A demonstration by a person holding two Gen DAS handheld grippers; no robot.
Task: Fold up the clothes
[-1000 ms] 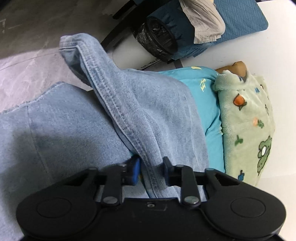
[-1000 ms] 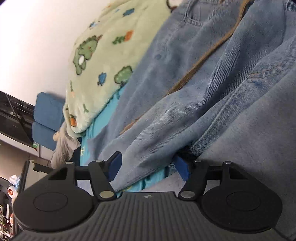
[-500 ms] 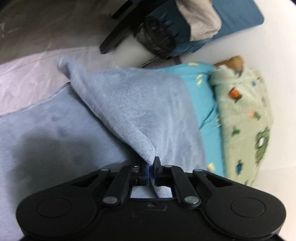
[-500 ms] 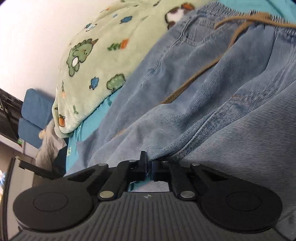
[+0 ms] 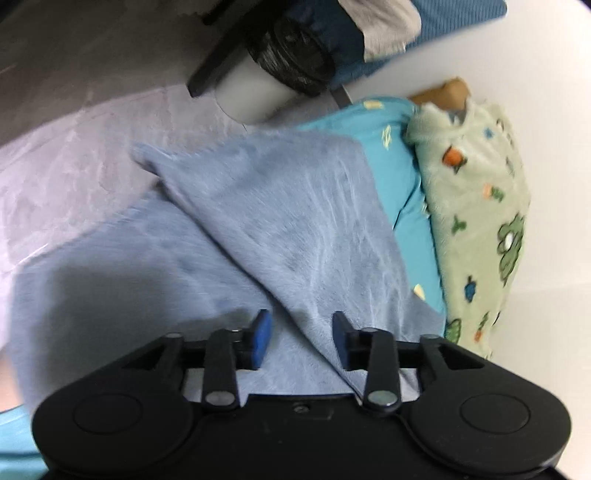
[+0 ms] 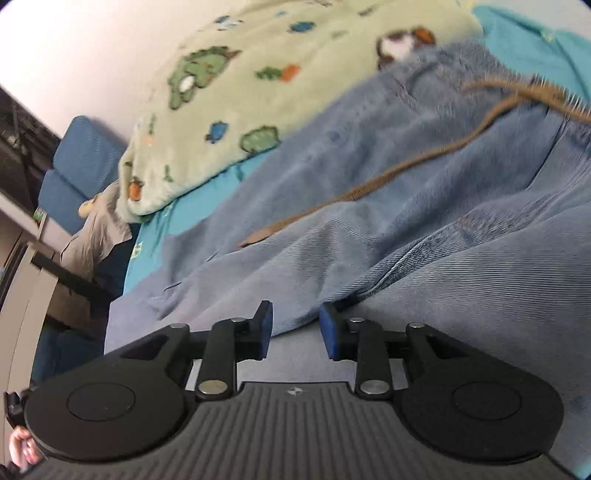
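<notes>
Light blue jeans (image 5: 280, 229) lie on the bed, one leg folded over the other. My left gripper (image 5: 301, 338) is open just above the folded leg's edge, holding nothing. In the right wrist view the jeans (image 6: 424, 221) show their waistband and a brown drawstring (image 6: 369, 188). My right gripper (image 6: 295, 328) is open over a fold of the denim, holding nothing.
A green cartoon-print blanket (image 5: 480, 206) lies along the white wall on a turquoise sheet (image 5: 395, 173); it also shows in the right wrist view (image 6: 258, 92). A black-lined bin (image 5: 291, 62) and a blue chair with grey cloth (image 5: 388, 26) stand off the bed's end.
Both grippers had shut on the jeans half a second ago and have now opened, letting the denim go. The folded leg lies flatter on the bed.
</notes>
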